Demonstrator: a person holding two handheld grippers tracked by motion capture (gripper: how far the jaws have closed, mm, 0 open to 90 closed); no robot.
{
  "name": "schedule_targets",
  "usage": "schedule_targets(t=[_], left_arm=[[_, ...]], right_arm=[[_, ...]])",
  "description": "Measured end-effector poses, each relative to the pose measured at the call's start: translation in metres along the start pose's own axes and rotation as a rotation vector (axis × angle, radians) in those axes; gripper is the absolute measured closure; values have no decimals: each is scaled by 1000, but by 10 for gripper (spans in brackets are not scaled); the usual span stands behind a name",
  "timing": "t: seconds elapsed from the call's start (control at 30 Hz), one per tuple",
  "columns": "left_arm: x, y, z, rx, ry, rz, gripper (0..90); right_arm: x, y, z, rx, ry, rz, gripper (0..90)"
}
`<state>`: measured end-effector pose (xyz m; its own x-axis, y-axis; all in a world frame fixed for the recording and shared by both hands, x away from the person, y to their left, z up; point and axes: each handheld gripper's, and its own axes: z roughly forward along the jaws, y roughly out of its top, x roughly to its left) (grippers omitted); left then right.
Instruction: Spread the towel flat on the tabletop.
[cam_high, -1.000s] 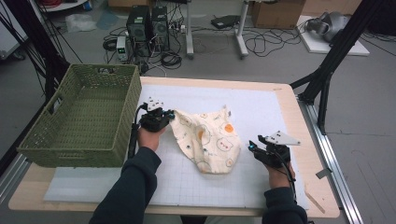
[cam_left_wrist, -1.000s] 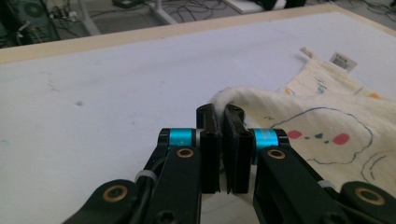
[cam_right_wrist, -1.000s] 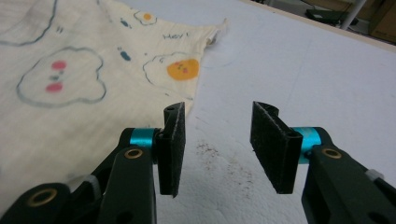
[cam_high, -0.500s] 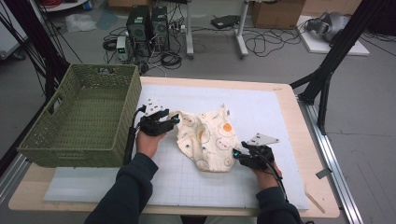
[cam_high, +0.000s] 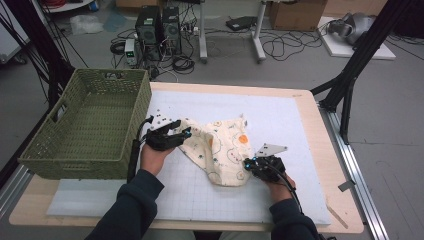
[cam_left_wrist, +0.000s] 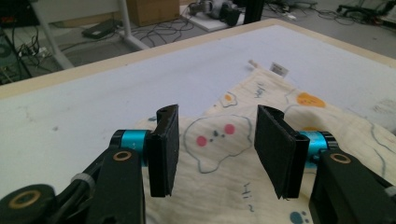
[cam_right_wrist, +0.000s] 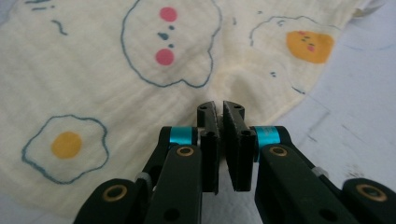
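Green wicker basket (cam_high: 85, 130) sits far left; left gripper (cam_high: 176, 136) hovers over the printed cloth (cam_high: 217, 150) mid-mat, jaws apart, nothing between them; right gripper (cam_high: 251, 165) has just pinched together on the cloth's near edge.

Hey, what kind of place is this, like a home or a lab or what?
Most likely a lab or workshop set up for recording. Computer towers and loose cables sit on the bare floor, black stand legs flank the table, and cardboard boxes stand behind.
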<state>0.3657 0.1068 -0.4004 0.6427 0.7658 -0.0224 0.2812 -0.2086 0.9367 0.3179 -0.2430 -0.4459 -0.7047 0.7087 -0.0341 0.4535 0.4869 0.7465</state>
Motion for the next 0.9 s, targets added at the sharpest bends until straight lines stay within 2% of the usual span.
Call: schedule_targets(t=[0.03, 0.13, 0.2, 0.23, 0.3, 0.4, 0.47, 0.5, 0.57, 0.7, 0.77, 0.87, 0.9], left_arm=[[-3, 0, 0, 4, -11, 19, 503], [-11, -1, 2, 2, -34, 33, 499], [-16, -4, 4, 16, -49, 28, 491], [-19, -6, 5, 29, -59, 21, 474], [-25, -12, 8, 47, -82, 12, 463], [-36, -22, 11, 56, -133, 8, 417], [-42, -28, 12, 63, -165, 33, 377], [-44, -30, 13, 80, -186, 29, 360], [-49, -33, 17, 124, -206, 29, 314], [-57, -37, 24, 193, -249, 67, 353], [-59, -39, 28, 218, -249, 78, 349], [-66, -42, 33, 264, -253, 135, 369], [-69, -42, 34, 270, -251, 155, 407]], right_arm=[[-3, -1, -2, -2, -12, 12, 854], [-12, -5, -10, -9, -75, 37, 853], [-18, -7, -16, -19, -131, 65, 853], [-21, -8, -18, -25, -143, 84, 852], [-24, -10, -18, -21, -135, 106, 850], [-23, -9, -18, -14, -163, 87, 848], [-22, -8, -20, -24, -181, 82, 848], [-23, -8, -21, -25, -181, 84, 848], [-23, -9, -21, -8, -204, 56, 848], [-28, -13, -23, -20, -202, 90, 842], [-28, -13, -25, -34, -201, 101, 829], [-28, -14, -25, -43, -193, 100, 819], [-28, -14, -25, -42, -190, 96, 818]])
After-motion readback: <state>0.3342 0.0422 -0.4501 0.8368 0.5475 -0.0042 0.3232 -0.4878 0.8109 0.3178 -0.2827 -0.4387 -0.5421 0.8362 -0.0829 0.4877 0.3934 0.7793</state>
